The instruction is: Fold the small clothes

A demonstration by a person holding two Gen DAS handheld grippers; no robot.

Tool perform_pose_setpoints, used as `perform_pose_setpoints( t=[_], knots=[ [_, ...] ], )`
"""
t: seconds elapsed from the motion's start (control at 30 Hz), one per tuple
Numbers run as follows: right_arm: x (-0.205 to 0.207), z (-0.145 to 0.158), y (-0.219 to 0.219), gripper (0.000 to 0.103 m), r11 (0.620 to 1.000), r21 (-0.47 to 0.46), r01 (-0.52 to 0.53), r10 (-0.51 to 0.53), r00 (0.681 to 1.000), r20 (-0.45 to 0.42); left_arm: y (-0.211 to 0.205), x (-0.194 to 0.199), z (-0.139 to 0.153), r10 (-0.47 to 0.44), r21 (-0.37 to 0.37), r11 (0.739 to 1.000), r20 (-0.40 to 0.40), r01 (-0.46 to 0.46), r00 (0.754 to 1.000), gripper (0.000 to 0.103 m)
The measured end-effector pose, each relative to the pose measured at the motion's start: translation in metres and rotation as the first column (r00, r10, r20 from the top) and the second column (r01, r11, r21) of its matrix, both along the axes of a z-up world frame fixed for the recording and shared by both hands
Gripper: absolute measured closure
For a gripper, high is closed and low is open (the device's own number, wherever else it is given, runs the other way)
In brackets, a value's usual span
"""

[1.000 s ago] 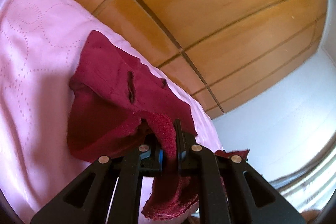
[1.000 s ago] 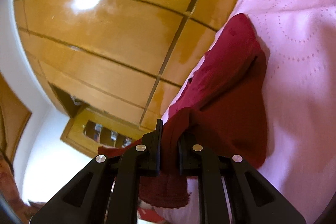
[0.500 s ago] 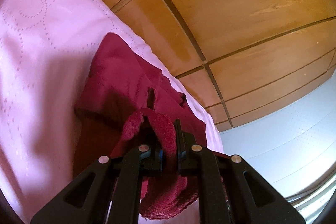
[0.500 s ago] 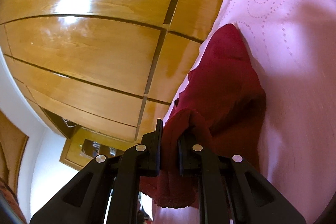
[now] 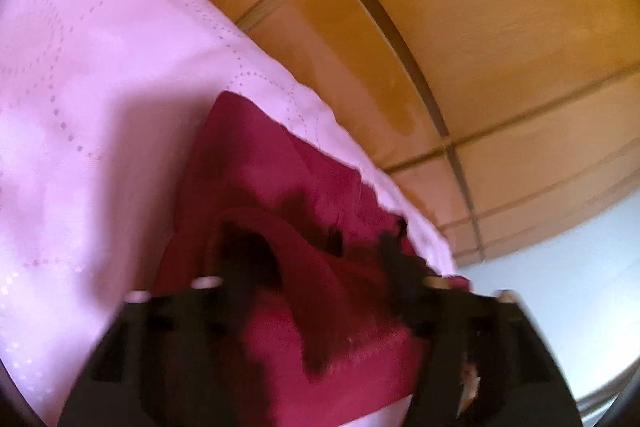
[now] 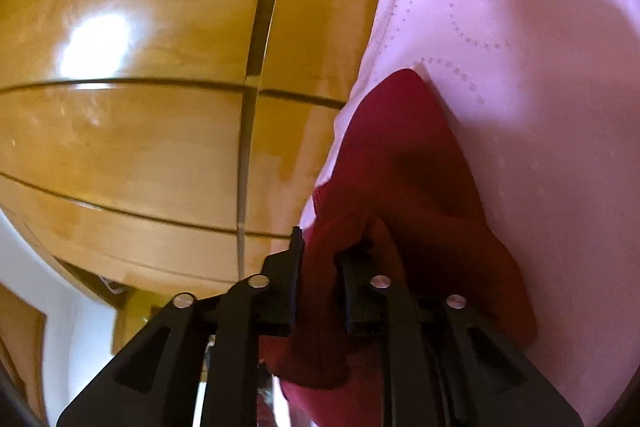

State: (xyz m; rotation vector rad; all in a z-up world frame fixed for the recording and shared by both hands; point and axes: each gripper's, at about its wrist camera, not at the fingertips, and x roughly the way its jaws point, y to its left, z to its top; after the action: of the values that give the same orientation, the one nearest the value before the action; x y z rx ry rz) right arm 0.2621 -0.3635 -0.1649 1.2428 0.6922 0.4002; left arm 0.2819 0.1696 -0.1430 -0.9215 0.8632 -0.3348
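A dark red small garment (image 5: 256, 167) lies on the pink quilted bedspread (image 5: 100, 75) near its edge, folded over on itself. My left gripper (image 5: 316, 267) has its jaws wide apart with a fold of the red cloth lying loose between them; the view is blurred. In the right wrist view the same red garment (image 6: 404, 155) lies on the pink bedspread (image 6: 540, 67), and my right gripper (image 6: 320, 259) is shut on a thick bunch of its edge, which hangs down between the fingers.
A glossy wooden panelled wardrobe (image 5: 480, 47) stands right past the bed's edge; it also fills the left of the right wrist view (image 6: 140, 87). A white wall (image 5: 560, 287) is at the lower right.
My left gripper has opened and let go of the red cloth it was pinching. Both grippers have moved down and forward over the garment, folding it over. The right gripper still holds.
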Motion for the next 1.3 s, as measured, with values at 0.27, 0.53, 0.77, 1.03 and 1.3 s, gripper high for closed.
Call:
perform_pose_setpoints(
  t=[0.27,0.53,0.77,1.03,1.3],
  knots=[
    [-0.015,0.026,-0.016,0.021,0.972,-0.081,0.220,-0.209,0.971,0.118,0.025,-0.005,0.001,0.224,0.035,0.974,0.015,-0.225,0.974,0.009],
    [-0.067,0.018,-0.028,0.021,0.953,-0.228,0.197,-0.197,0.980,0.026,0.014,-0.046,-0.019,0.191,0.228,0.957,-0.015,-0.182,0.982,0.008],
    [-0.089,0.023,0.019,0.018,0.882,-0.470,0.036,-0.029,0.999,0.022,-0.014,-0.079,-0.023,0.096,0.338,0.935,0.041,-0.104,0.995,0.005],
    [-0.071,0.013,0.040,0.017,0.861,-0.509,-0.006,0.018,1.000,0.018,-0.030,-0.077,-0.025,-0.023,0.285,0.958,0.043,0.010,0.999,0.006],
    [-0.071,0.006,0.040,0.073,0.860,-0.510,-0.007,0.014,1.000,0.009,-0.035,-0.076,-0.036,-0.016,0.267,0.964,0.009,0.013,1.000,0.064]
  ],
)
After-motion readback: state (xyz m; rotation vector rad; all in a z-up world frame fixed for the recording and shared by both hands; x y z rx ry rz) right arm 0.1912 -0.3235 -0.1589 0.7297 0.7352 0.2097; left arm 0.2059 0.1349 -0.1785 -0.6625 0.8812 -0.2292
